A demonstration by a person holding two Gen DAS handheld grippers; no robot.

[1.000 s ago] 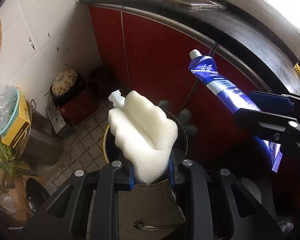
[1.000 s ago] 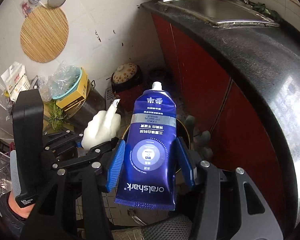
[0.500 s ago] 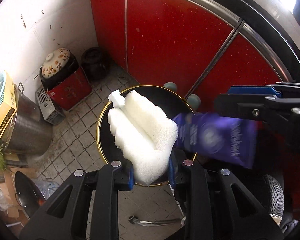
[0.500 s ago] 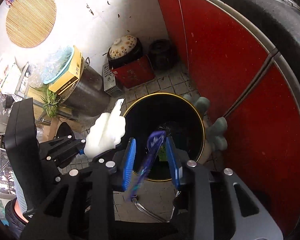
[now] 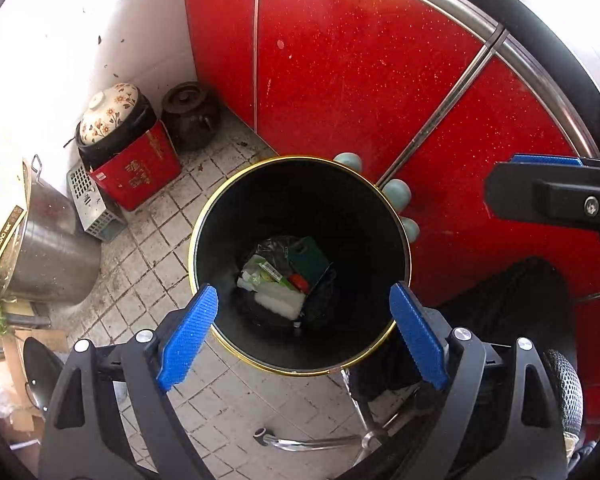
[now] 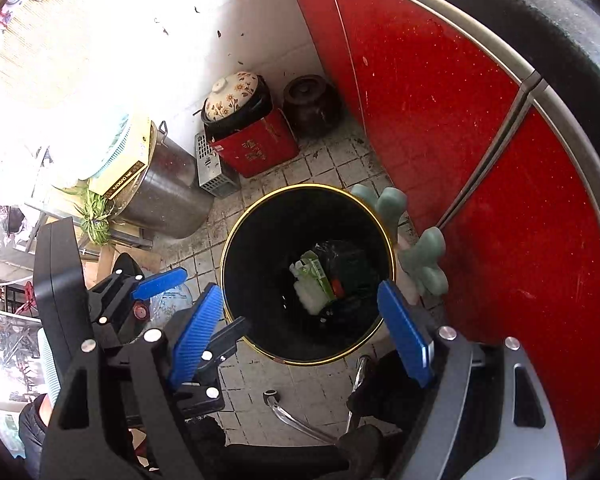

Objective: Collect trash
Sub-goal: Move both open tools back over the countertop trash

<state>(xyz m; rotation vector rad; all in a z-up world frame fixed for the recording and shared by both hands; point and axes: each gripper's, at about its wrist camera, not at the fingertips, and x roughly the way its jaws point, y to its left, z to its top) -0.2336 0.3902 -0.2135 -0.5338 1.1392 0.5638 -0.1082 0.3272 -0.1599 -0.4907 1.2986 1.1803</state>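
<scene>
White foam (image 5: pixel 281 303) lies at the bottom of the bin (image 5: pixel 300 160); my left gripper (image 5: pixel 306 336), jaws just sprung wide, is empty above it. Right gripper (image 6: pixel 300 330) likewise just spread, empty; tube not discernible. Both drops look done.

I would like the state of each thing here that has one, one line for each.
left gripper: open, holds nothing; jaws just opened
right gripper: open, holds nothing; jaws just opened
trash bin: upright, uncovered, trash at the bottom
white foam: lies in the bin
floral pot: lid on
brown jar: lid on
</scene>
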